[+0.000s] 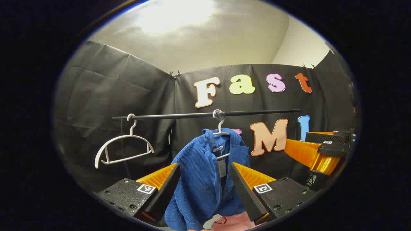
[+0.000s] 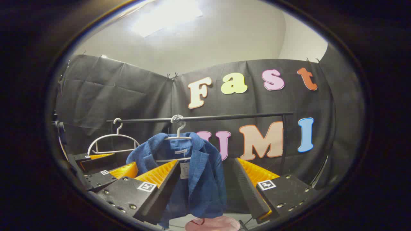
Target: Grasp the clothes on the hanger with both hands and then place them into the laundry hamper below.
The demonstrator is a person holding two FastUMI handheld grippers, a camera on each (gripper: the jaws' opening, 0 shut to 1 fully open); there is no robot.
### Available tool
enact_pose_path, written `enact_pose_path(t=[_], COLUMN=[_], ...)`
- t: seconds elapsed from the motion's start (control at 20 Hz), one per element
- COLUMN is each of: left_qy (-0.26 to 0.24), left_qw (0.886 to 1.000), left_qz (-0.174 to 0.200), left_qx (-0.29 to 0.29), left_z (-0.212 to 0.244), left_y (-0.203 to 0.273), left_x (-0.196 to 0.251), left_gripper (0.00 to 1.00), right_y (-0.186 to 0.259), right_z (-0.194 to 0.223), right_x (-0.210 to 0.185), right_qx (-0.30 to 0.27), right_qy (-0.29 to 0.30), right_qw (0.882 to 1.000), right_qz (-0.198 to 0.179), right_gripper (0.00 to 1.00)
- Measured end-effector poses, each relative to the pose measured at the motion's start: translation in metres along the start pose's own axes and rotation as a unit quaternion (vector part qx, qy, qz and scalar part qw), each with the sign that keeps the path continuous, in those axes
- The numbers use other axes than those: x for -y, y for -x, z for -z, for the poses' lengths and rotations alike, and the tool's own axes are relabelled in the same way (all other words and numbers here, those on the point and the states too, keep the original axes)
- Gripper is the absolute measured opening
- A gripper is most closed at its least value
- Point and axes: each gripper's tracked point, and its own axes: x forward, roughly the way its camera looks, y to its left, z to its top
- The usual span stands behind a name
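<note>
Hanging at the left end of the rail (image 1: 205, 114), a bare white hanger (image 1: 123, 149) sits well apart from the work; a wide sweep of the left gripper (image 1: 204, 192) could knock it swinging, though that looks unlikely from here. Moving right, the blue corduroy jacket (image 1: 200, 179) hangs on its own white hanger (image 1: 221, 128) near the middle of the rail, collar up and a paper tag (image 1: 222, 168) showing at the chest; in the left gripper view it lies between that gripper's spread fingers but beyond them, not touched. In the right gripper view the right gripper (image 2: 205, 189) is likewise spread wide, the jacket (image 2: 192, 173) framed between its fingers and apart from them; neither holds cloth yet. My worry is the hook, which looks wrapped or tied at the rail (image 2: 199, 118); pulling straight down may drag the hanger (image 2: 178, 133) and jolt the rail instead of freeing the shoulders. Closing on one lapel alone could let the far side slide off unevenly. Farther right, the other gripper (image 1: 316, 150) is close by, so the two may collide as they converge. Below, a pink hamper (image 2: 213, 224) peeks under the hem; a drop from off-centre might miss its rim.
</note>
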Motion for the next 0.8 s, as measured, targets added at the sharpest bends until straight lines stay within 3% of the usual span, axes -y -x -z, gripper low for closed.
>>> enact_pose_path(t=[0.8], left_qy=[0.000], left_qw=[1.000], left_qz=[-0.008], left_qx=[-0.026], left_z=[0.025], left_y=[-0.025], left_x=[0.003], left_gripper=[0.93], right_y=[0.013], right_z=[0.009], right_x=[0.013], right_qx=[-0.008], right_qy=[0.014], right_qw=[0.999], right_qz=[0.037], right_gripper=[0.99])
